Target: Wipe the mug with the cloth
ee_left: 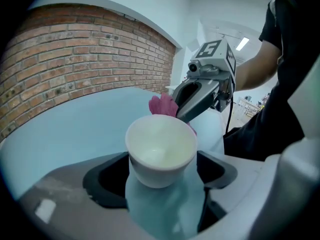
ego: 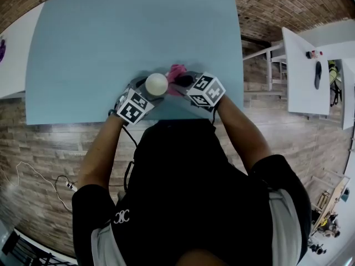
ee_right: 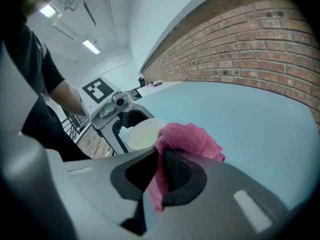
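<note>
As seen from overhead, just one white mug (ego: 156,83), one pink cloth (ego: 177,71) and two grippers, all near the front edge of the blue worktop (ego: 111,32). On the left gripper (ee_left: 161,176), fingers (ee_left: 102,183) closed against both sides of the upright mug. On the right gripper (ee_right: 159,171), fingers pinched tight on the cloth, bunched just beside the mug's rim.

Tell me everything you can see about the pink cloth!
The pink cloth looks soft and fuzzy, like a small towel. It is scrunched into a lump, not spread flat. The right gripper pinches it between shut jaws: the lump sticks out in front, and a thin strip hangs down between them. It is held over the light blue table, right beside the rim of the white mug, and seems to touch it.
</note>
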Available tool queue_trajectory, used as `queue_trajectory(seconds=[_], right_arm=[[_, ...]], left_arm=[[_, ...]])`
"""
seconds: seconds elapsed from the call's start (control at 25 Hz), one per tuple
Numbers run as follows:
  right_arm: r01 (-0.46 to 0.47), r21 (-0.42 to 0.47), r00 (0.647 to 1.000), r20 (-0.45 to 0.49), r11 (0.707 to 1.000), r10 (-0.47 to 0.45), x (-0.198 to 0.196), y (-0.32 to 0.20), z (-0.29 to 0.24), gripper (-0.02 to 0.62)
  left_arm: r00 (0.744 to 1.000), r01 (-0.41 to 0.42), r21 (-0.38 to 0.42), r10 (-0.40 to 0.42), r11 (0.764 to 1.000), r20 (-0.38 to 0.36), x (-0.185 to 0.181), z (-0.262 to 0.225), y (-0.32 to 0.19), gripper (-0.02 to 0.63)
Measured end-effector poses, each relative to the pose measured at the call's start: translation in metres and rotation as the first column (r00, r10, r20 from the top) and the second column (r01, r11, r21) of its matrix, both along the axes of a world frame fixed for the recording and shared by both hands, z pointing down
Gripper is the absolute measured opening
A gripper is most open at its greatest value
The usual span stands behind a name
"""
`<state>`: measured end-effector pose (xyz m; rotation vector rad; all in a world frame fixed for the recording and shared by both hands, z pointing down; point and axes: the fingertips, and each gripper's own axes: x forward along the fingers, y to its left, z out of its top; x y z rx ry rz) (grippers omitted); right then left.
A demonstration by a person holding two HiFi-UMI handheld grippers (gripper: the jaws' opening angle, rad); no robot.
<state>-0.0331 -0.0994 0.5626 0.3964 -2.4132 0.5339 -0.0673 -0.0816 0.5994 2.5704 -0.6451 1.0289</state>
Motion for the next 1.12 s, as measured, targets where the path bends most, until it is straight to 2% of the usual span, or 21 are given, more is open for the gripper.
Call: queue_trajectory(seconds=[0.12,0.24,0.4,0.64,0.88,1.0,1.12], right_arm=[[0.004,0.004,0.999,0.032,1.0,-0.004,0.0,0.002,-0.012,0.035],[0.013,0.02,0.999,0.029,1.0,-0.013,0.001,0.003,-0.015,0.035],[0.03,0.053,0.999,-0.019,0.998,-0.029,-0.001,-0.002,-0.004,0.035],[0.046,0.039,0.996,-0.079,0.998,-0.043,-0.003,-0.007,0.023,0.035],[0.063,0.079,0.984,-0.172,0.995,-0.048,-0.006,-0.014,0.046,0.035],[0.104,0.112,0.984,-0.159,0.988,-0.085,-0.005,-0.006,0.028,0.035],[0.121,0.112,0.989,-0.103,0.986,-0.109,0.001,0.006,0.007,0.035]], left_arm=[[1.0,0.008,0.005,-0.008,1.0,0.017,-0.004,0.003,0.0,0.383],[1.0,0.024,-0.003,-0.024,1.0,0.015,-0.004,0.005,0.001,0.383],[0.999,0.027,-0.014,-0.027,1.0,0.017,-0.001,0.002,0.001,0.382],[0.999,0.047,-0.02,-0.047,0.999,0.025,-0.003,-0.001,0.001,0.38],[0.991,0.134,-0.027,-0.134,0.991,0.013,-0.006,0.001,-0.002,0.382],[0.984,0.178,-0.029,-0.178,0.984,0.01,-0.004,0.002,-0.005,0.382],[0.977,0.212,-0.03,-0.212,0.977,0.008,0.0,0.004,-0.008,0.382]])
